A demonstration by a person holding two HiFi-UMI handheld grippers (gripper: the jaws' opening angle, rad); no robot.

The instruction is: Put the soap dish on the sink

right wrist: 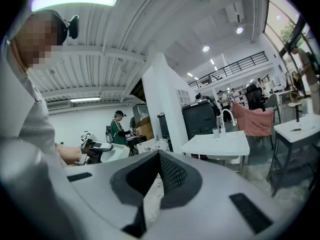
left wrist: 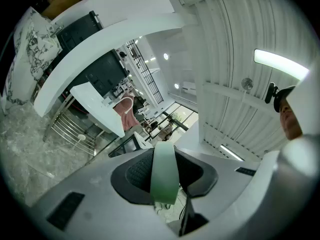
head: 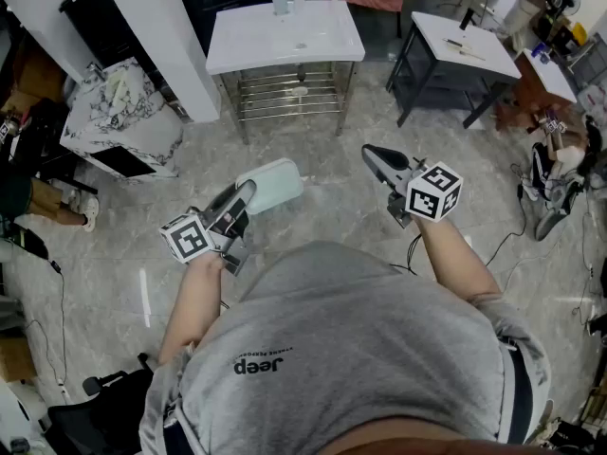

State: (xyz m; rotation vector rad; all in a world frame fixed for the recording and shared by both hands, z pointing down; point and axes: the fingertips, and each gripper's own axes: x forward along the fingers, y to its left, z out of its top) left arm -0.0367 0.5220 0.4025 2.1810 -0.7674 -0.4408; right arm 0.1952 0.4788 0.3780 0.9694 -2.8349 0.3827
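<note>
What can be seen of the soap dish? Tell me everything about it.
The soap dish is pale mint green, a rounded rectangle with soft corners, smooth like plastic. The left tongs clamp one end, its thin rim standing edge-on between them. It is held above the marbled floor, well short of the white sink.

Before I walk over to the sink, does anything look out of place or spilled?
Nothing stands out. The soap dish is clamped in the left gripper's jaws, the right gripper is shut and empty, and no spill shows on the sink.
</note>
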